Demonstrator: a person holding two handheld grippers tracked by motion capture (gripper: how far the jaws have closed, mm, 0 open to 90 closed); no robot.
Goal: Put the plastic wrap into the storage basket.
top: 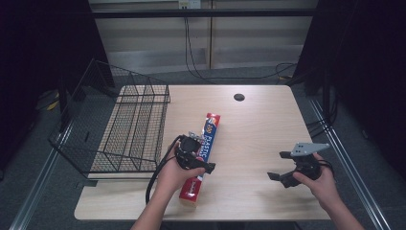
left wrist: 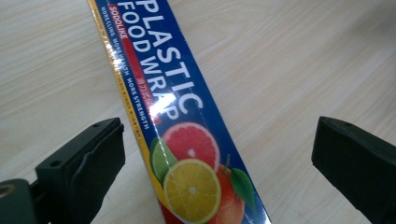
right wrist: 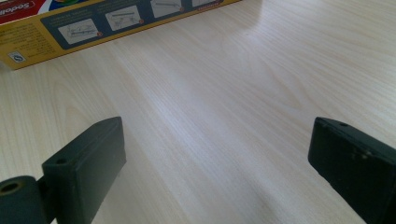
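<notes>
Thing: long blue-and-red cardboard box of plastic food wrap lying flat on the pale wooden desk, just right of the black wire basket.
Axis: long axis running near-to-far, far end tilting slightly right.
Left claw: hovering over the box's near half, jaws gaping wide, straddling its width, not touching.
Right claw: jaws spread wide, holding nothing, sitting well right of the box.
Nearer hand: left.
Next, judging: left claw lowering and squeezing across the narrow width.
</notes>
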